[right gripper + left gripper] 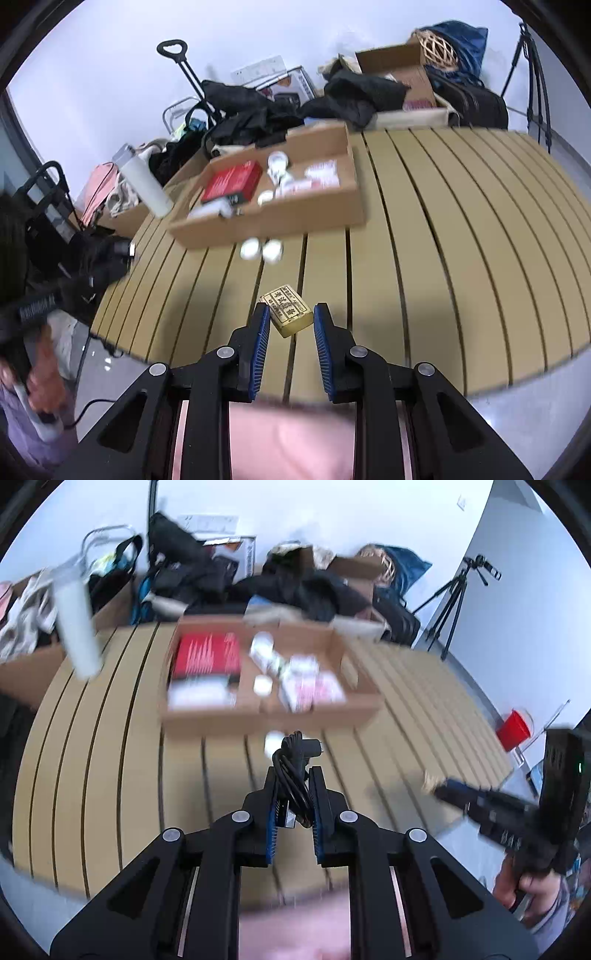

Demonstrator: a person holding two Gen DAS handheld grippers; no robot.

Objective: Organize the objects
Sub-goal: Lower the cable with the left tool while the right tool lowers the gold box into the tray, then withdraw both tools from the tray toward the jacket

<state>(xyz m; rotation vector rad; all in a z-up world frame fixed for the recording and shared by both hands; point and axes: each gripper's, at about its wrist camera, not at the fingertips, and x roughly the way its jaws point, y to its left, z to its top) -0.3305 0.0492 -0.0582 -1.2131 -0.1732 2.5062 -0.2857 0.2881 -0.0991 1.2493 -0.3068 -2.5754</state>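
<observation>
Because the left gripper (293,794) has its fingers (318,797) pinched tight on a bundled black power cable (291,771), with the plug end (308,747) and loose loops standing proud above the blue ribbed pads, the nearest risk is that a loop slides free or snags on the cardboard box (273,716) rim as it goes in; the cord is glossy rubber, springy, and likely to uncoil once let go. On the other side, the right gripper (290,325) stands with its fingers (263,325) partly apart around a small gold block (290,310), a brick-shaped piece with dark printed characters on its top face, lying on the tabletop (443,258); the left pad is touching or just beside it, the right pad clear of it, so I judge it not gripped; its smooth, shiny faces and skewed angle could let it twist or squirt out if the pads close on its corners. Beyond it, two small white round lids or jars (262,250) sit just in front of the box, light and apt to roll along the grooves of the tan slatted tabletop if knocked. The box is shallow, brown corrugated card with a divider; a red flat packet (232,181) lies in its left compartment, white bottles and pink-printed packs in the right; crowding there could topple things. Farther off, a white cylindrical bottle (144,181) stands at the table edge before a heap of dark bags.
</observation>
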